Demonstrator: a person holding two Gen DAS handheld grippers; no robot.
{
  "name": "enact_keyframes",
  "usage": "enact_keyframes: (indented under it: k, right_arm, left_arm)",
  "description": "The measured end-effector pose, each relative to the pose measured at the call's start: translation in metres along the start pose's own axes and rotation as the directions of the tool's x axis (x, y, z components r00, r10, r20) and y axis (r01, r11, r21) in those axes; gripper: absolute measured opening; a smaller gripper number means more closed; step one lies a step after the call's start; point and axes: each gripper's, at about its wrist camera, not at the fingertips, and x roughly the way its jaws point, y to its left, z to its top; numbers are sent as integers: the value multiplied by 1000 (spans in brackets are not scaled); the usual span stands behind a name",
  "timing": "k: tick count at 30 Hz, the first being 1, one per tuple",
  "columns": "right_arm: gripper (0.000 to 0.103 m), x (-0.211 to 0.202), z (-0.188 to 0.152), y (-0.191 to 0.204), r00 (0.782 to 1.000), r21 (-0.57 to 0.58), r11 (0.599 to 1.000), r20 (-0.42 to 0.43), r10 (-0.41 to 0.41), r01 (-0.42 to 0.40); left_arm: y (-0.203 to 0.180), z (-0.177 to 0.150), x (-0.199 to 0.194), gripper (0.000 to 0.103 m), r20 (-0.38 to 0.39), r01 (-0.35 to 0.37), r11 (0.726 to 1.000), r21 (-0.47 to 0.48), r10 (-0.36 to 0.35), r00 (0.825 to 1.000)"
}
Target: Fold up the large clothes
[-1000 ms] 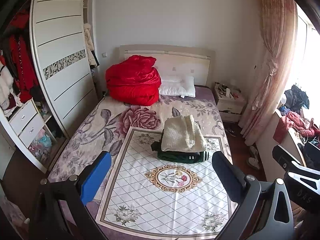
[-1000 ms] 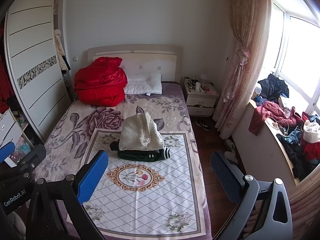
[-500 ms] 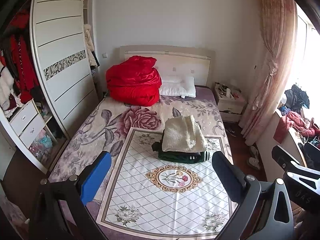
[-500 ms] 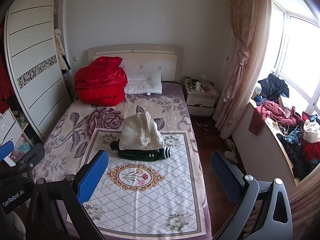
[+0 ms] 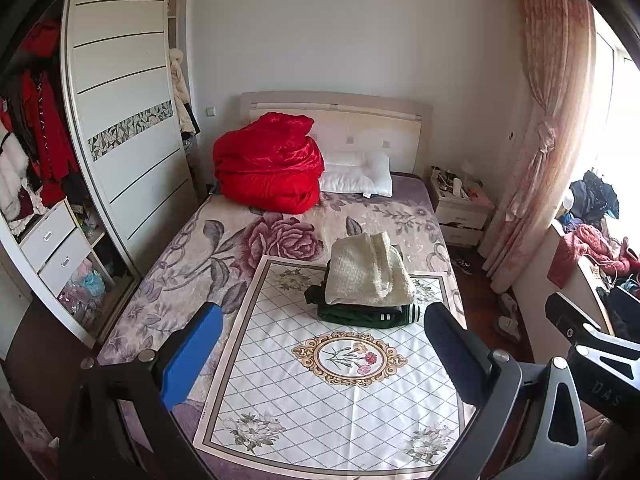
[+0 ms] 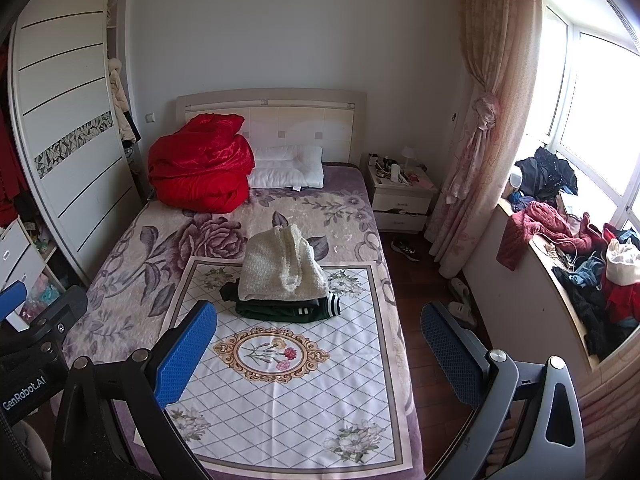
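A folded cream knit garment (image 5: 366,270) (image 6: 282,266) lies on top of a folded dark green garment with white stripes (image 5: 368,314) (image 6: 288,308), stacked on a white patterned cloth (image 5: 340,384) (image 6: 288,384) spread over the bed. My left gripper (image 5: 320,352) is open and empty, held high above the foot of the bed. My right gripper (image 6: 318,354) is open and empty, also high above the bed's foot and to the right of the left one. Both are far from the stack.
A red quilt (image 5: 268,164) and a white pillow (image 5: 356,174) lie at the headboard. A wardrobe (image 5: 124,128) stands on the left, a nightstand (image 6: 400,192) on the right. Loose clothes (image 6: 580,264) are heaped on the window sill.
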Motion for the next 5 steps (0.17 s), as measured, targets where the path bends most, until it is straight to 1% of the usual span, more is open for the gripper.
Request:
enact_keyframes:
  k: [5]
  right_arm:
    - [103,0,0,0,1000,0,1000,-2,0,0]
  left_arm:
    - [0,2,1,103,-2,0,1000,-1,0,1000]
